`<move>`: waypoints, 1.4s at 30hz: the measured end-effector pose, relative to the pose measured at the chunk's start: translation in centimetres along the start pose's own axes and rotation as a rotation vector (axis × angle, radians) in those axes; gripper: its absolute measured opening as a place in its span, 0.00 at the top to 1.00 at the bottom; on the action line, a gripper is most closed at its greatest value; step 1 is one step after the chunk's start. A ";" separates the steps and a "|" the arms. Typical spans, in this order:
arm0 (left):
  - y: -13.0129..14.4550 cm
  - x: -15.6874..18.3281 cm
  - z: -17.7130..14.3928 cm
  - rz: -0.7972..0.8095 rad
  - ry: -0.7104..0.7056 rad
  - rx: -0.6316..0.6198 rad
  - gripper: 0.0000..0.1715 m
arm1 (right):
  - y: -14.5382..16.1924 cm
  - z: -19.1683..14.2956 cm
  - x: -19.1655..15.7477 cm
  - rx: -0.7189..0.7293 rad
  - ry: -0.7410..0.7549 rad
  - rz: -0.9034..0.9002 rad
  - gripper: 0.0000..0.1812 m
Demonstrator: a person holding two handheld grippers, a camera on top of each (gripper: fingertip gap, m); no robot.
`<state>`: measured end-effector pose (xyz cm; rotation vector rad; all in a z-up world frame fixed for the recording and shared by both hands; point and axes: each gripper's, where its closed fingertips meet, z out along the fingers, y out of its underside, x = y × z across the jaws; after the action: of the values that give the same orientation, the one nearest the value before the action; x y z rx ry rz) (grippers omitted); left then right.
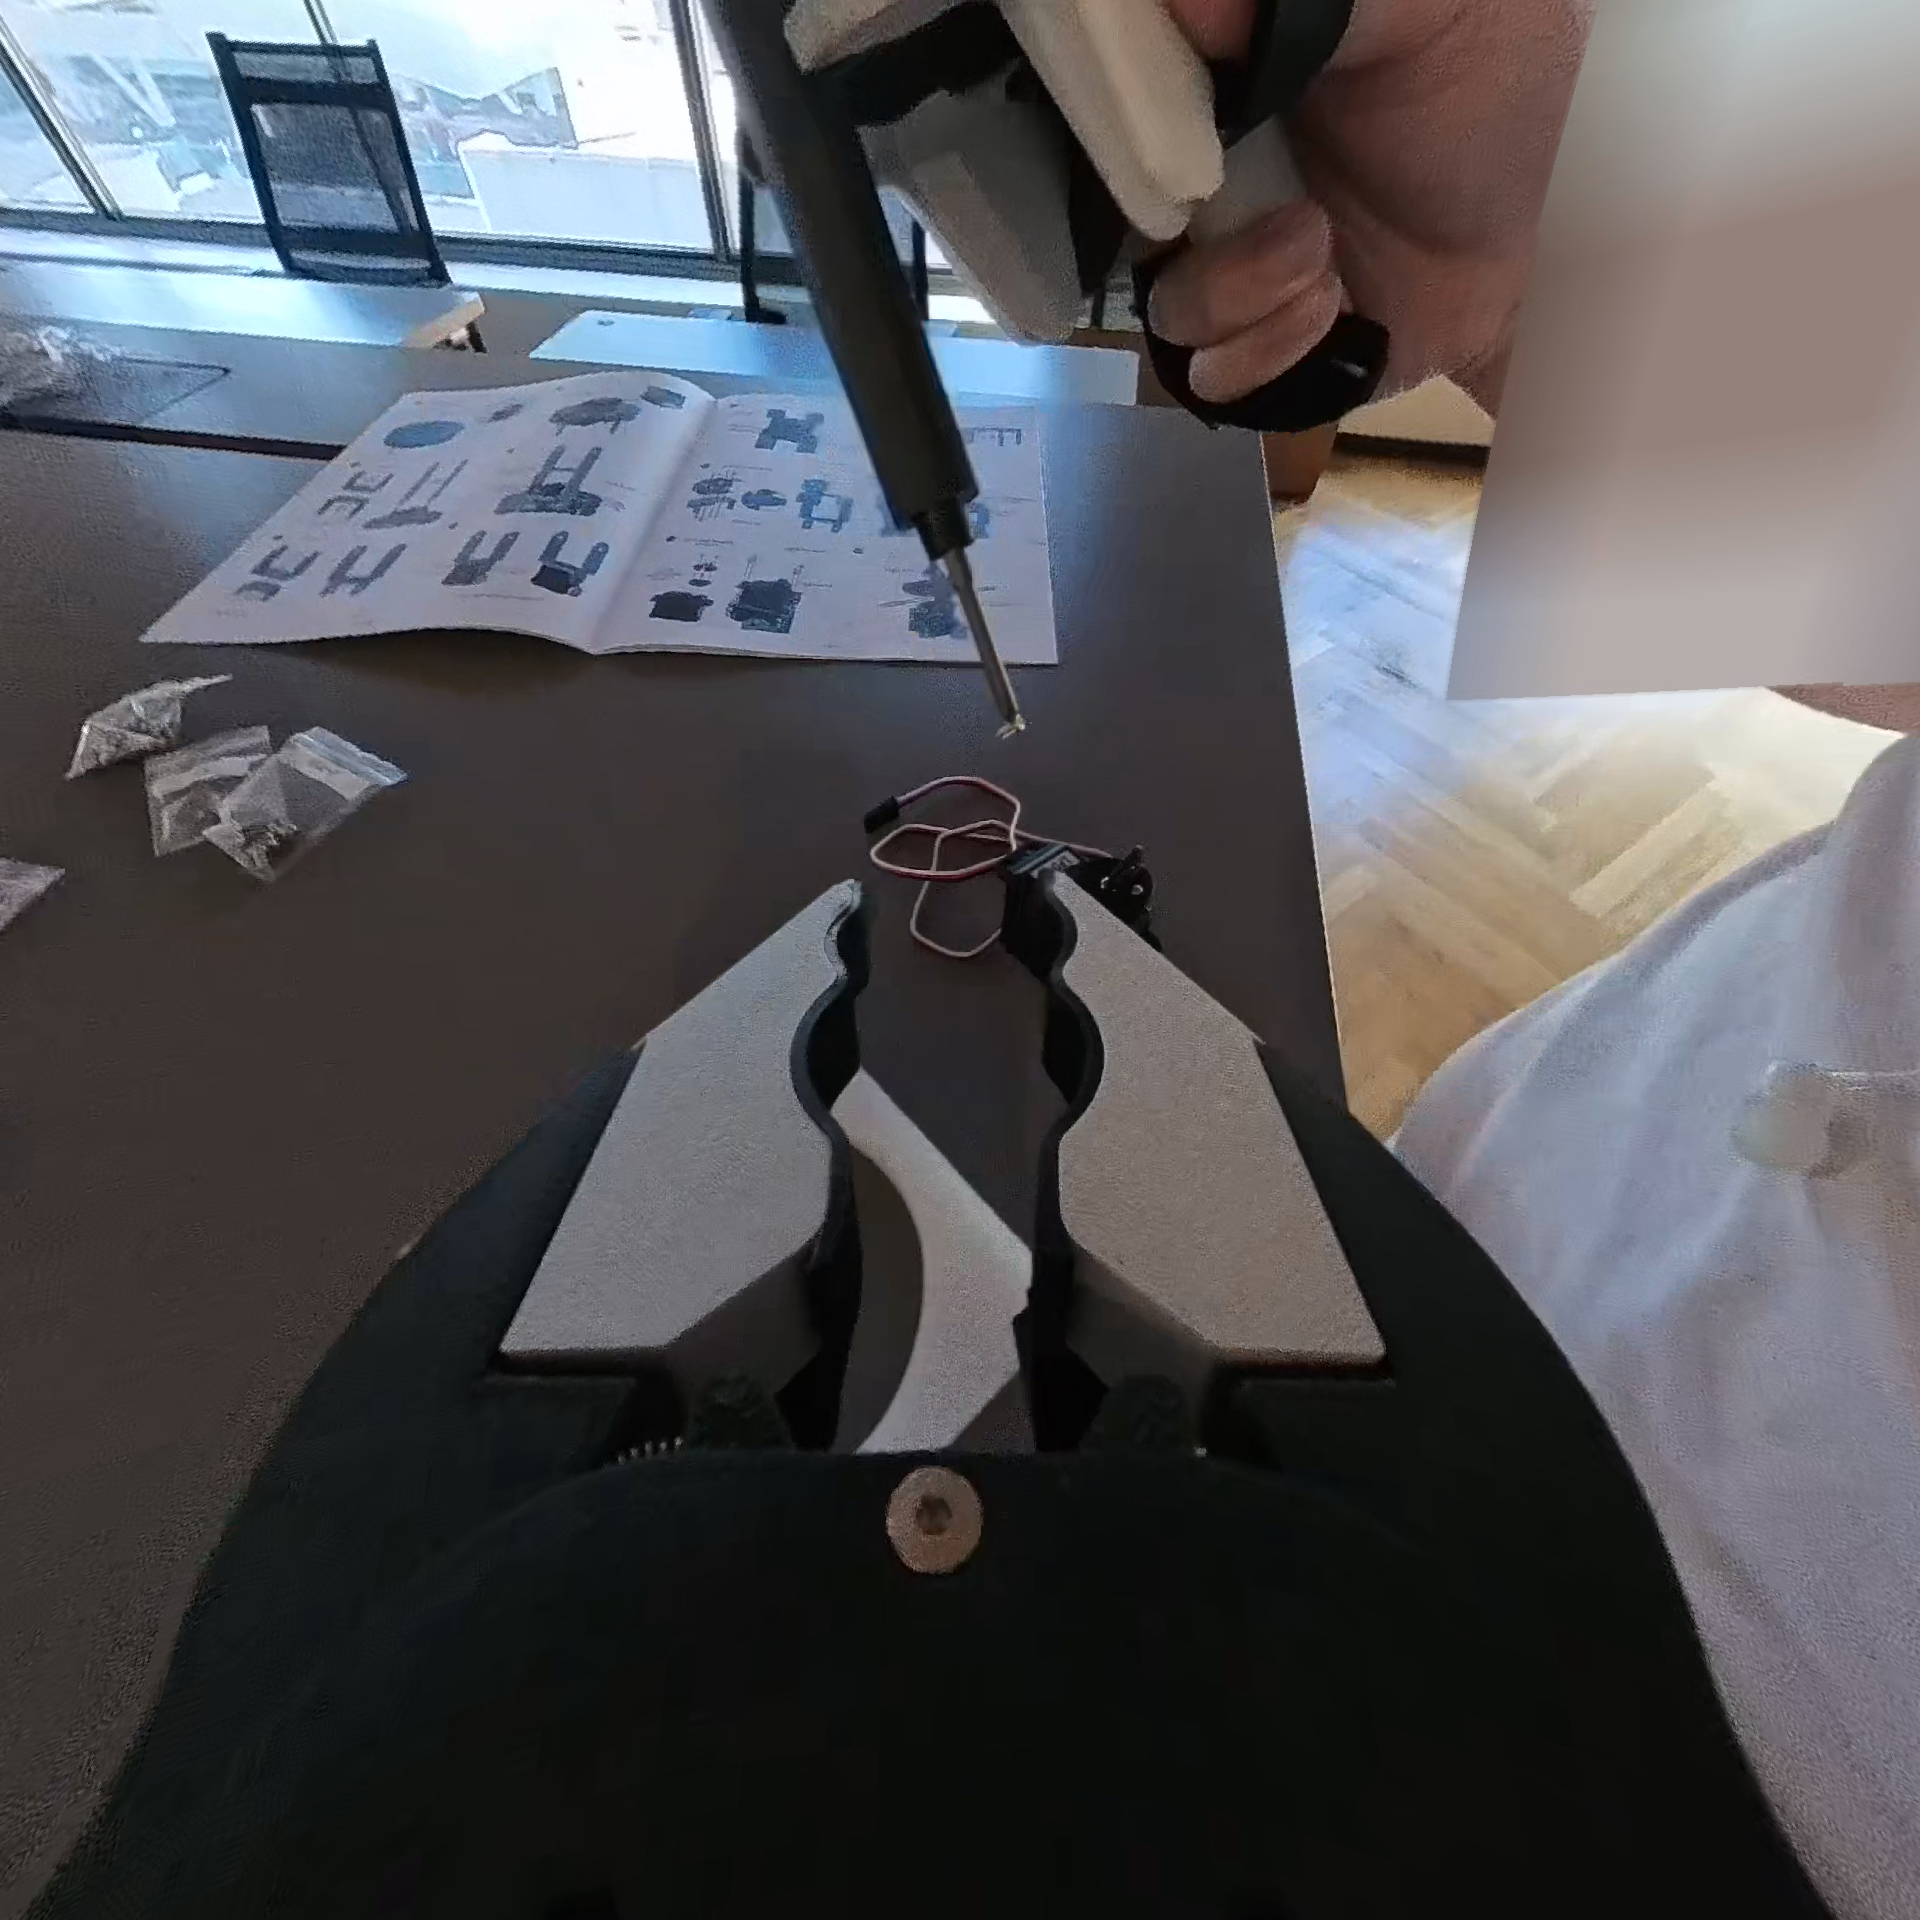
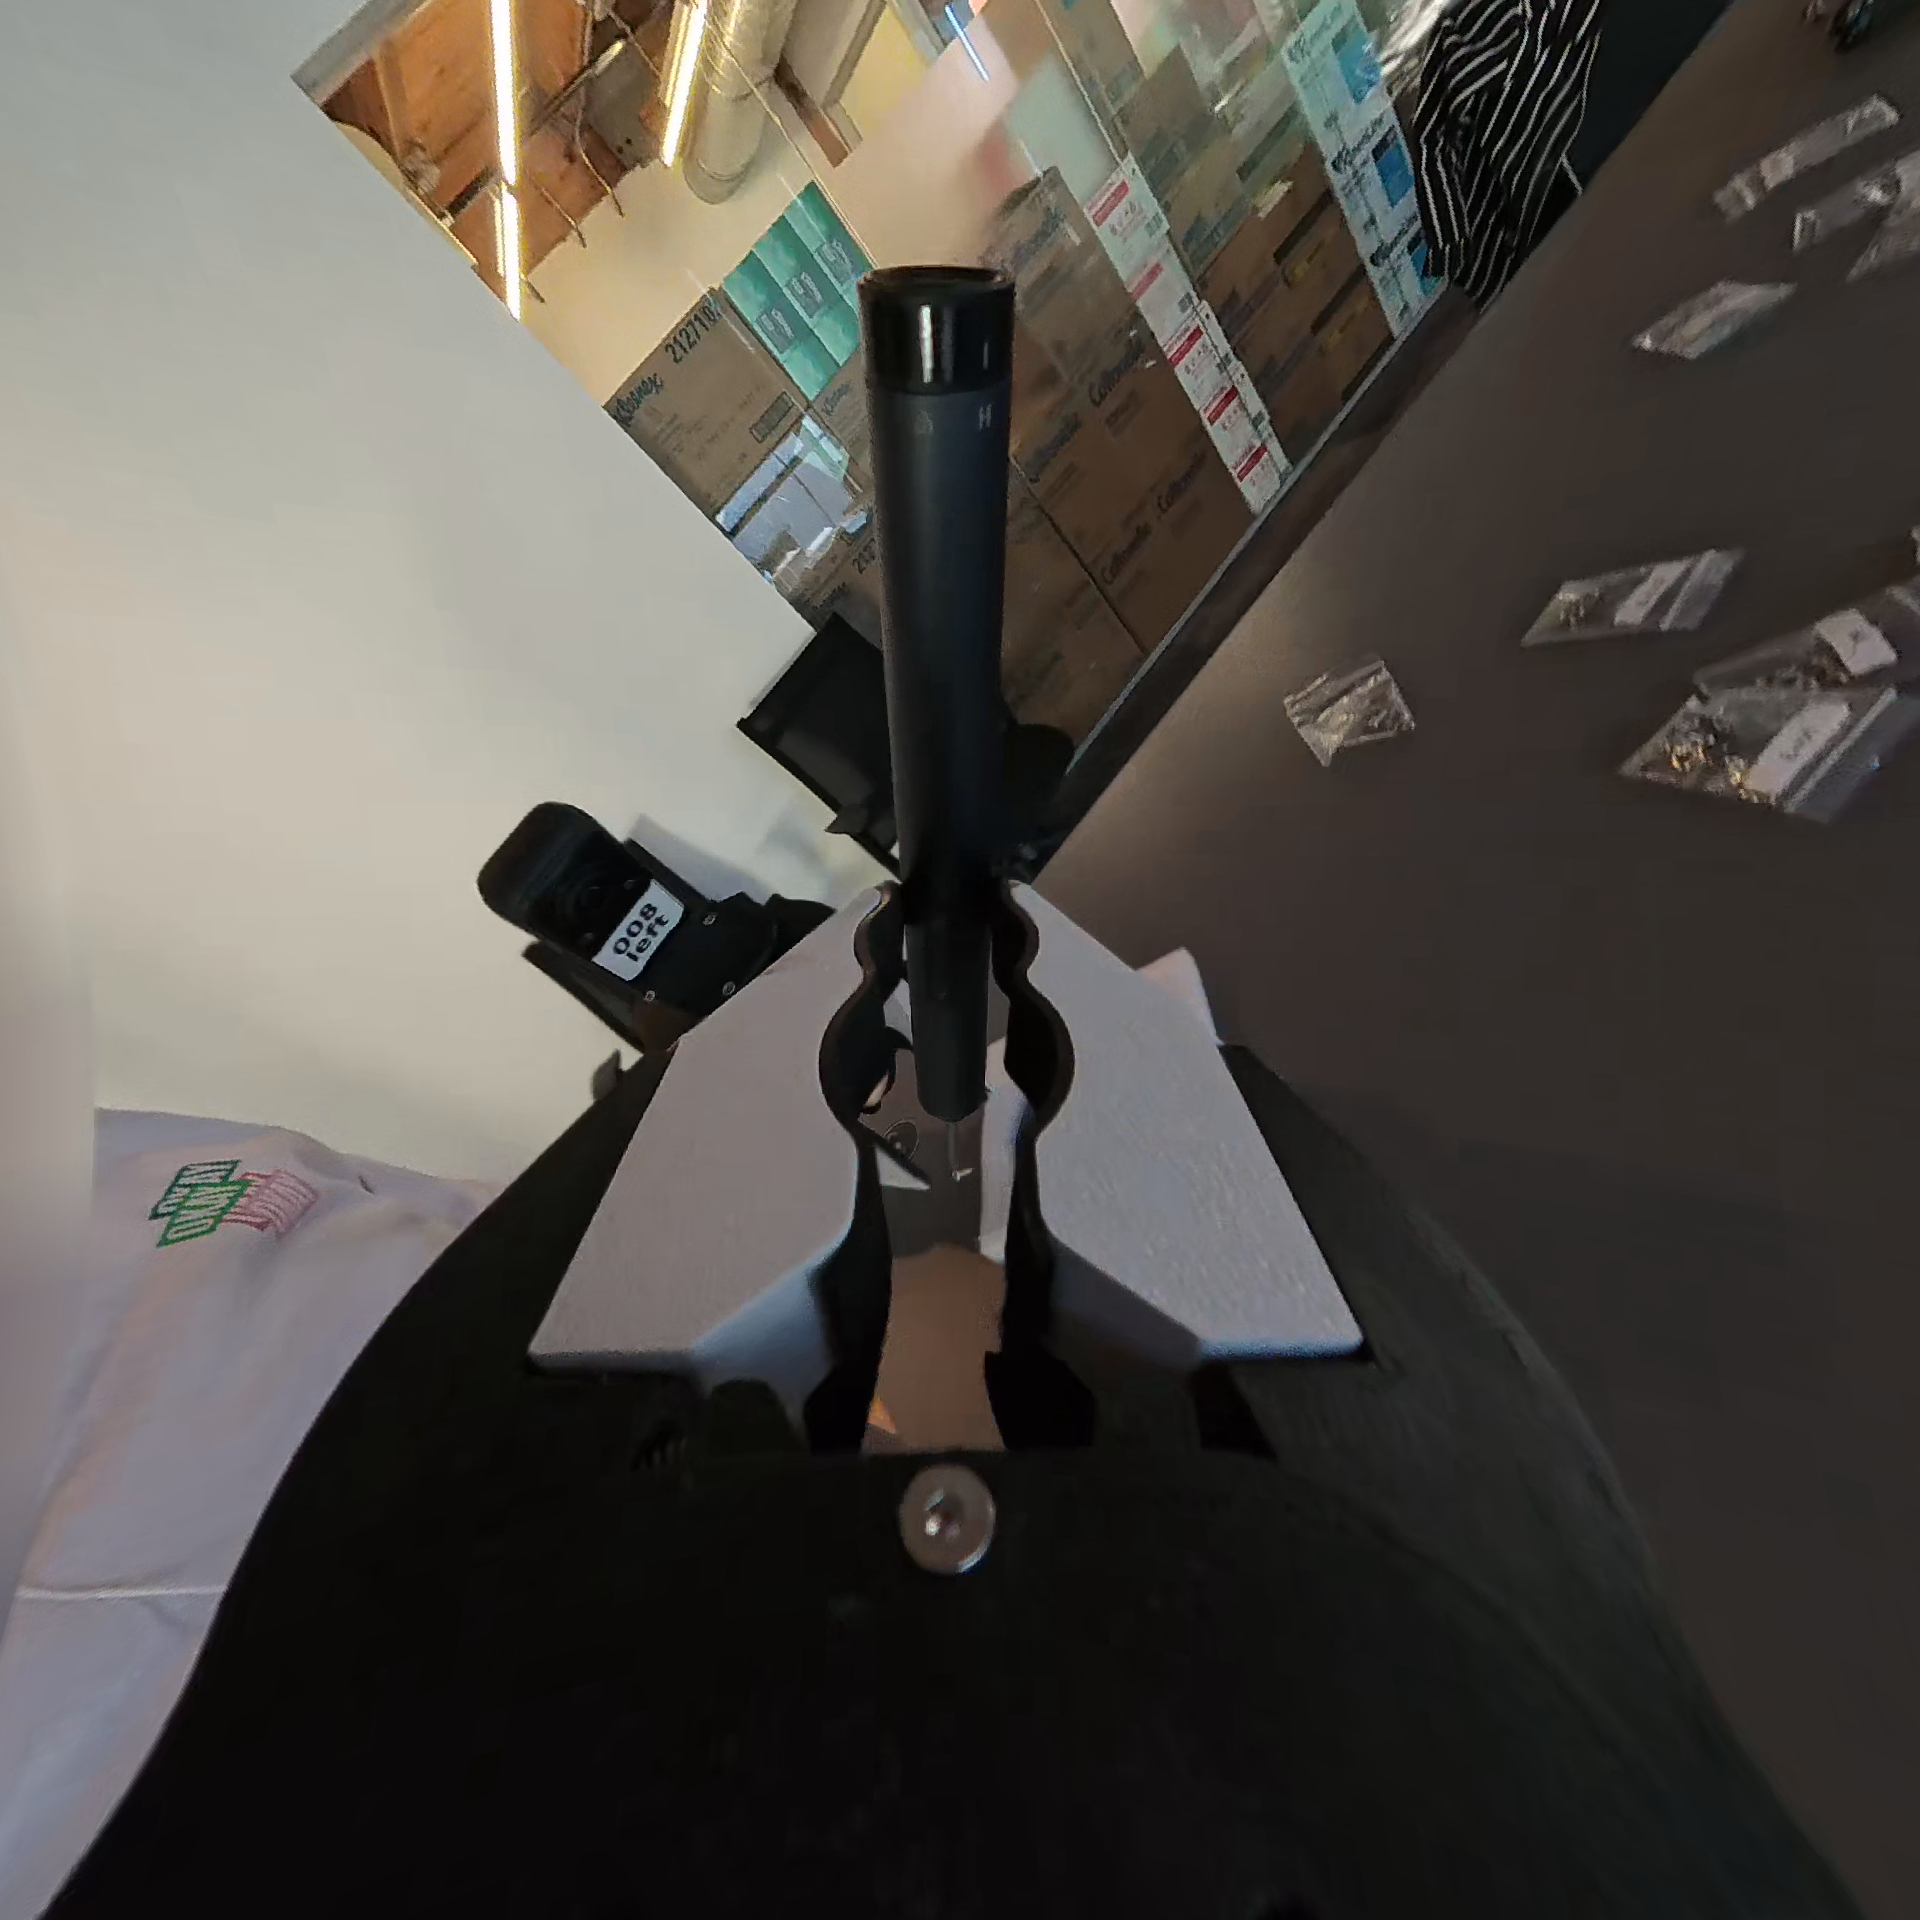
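My left gripper (image 1: 951, 904) is open, low over the dark table (image 1: 520, 1039). A small black servo (image 1: 1091, 883) with a looped red and white wire (image 1: 956, 842) lies at its right fingertip, partly hidden behind that finger. My right gripper (image 2: 945, 914) is shut on a dark grey pen-shaped screwdriver (image 2: 940, 623). In the left wrist view the screwdriver (image 1: 883, 343) slants down from the top. Its thin bit (image 1: 987, 655) carries a tiny screw (image 1: 1013, 727) just above the table, a short way beyond the servo.
An open instruction booklet (image 1: 582, 520) lies farther back on the table. Several small plastic bags of parts (image 1: 239, 790) lie at the left and also show in the right wrist view (image 2: 1766, 727). The table edge (image 1: 1299, 831) runs right of the servo. A person in a white shirt (image 1: 1662, 1247) stands close.
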<state>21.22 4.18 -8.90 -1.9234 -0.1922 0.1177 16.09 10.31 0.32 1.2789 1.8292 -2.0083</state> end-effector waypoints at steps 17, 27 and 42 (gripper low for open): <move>2.0 4.0 2.5 -0.169 -0.041 -0.015 0.81 | 3.2 -2.6 4.6 -0.041 -0.112 0.257 0.92; 3.9 1.8 0.5 -0.221 -0.147 -0.072 0.83 | 2.8 -3.6 5.3 0.057 -0.108 0.256 0.92; 10.5 -5.9 -2.7 -0.351 -0.598 -0.428 0.87 | 0.0 -5.8 6.6 -0.117 -0.234 0.162 0.92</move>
<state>16.72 -3.04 -17.87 -2.1936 -1.0171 0.4439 14.70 18.16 -3.38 1.0723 1.6526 -1.8489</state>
